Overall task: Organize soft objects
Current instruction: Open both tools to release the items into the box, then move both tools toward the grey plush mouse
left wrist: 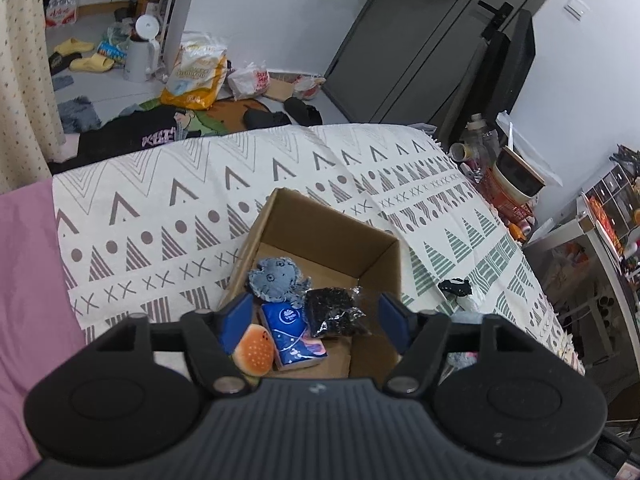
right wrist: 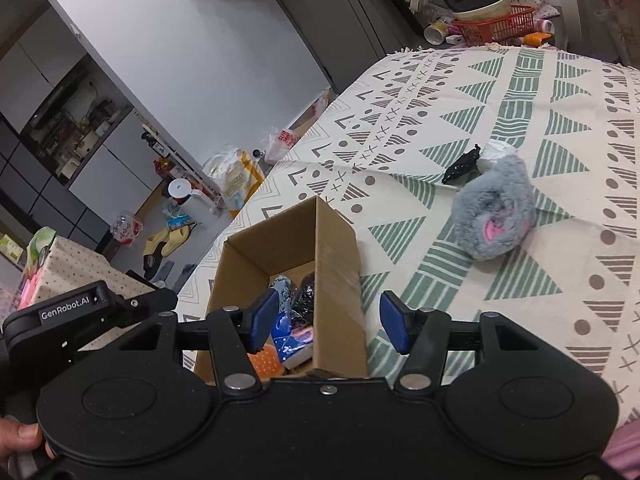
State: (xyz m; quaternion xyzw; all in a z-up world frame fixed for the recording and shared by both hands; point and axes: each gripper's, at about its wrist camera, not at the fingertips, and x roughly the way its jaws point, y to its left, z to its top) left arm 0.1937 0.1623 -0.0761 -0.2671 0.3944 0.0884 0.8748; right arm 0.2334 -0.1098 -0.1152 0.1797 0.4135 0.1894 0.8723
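While both tongs hang spread wide with nothing between their blue pads, the cardboard box point(left wrist: 320, 236) sits open on the patterned bed cover point(left wrist: 160, 216). Seen from the left wrist, the left tongs point(left wrist: 316, 312) hover over the box's near end, their body cutting off its near wall. Inside lie a grey-blue plush toy point(left wrist: 276, 280) at the far left, a blue tissue pack point(left wrist: 294, 336) just near it, a crinkly black packet point(left wrist: 334, 312) touching the pack's right side, and a burger-shaped soft toy point(left wrist: 256, 350) at near left, partly hidden behind a pad.

From the right wrist, the right tongs point(right wrist: 328, 326) straddle the box's point(right wrist: 336, 248) right wall, which hides most of the contents. To the far right on the cover point(right wrist: 560, 160), well apart from the box, rests a fluffy grey plush point(right wrist: 496, 216) with a pink mark, and just beyond it a small black item point(right wrist: 462, 168) too small to identify. A thumb shows at the lower left edge.
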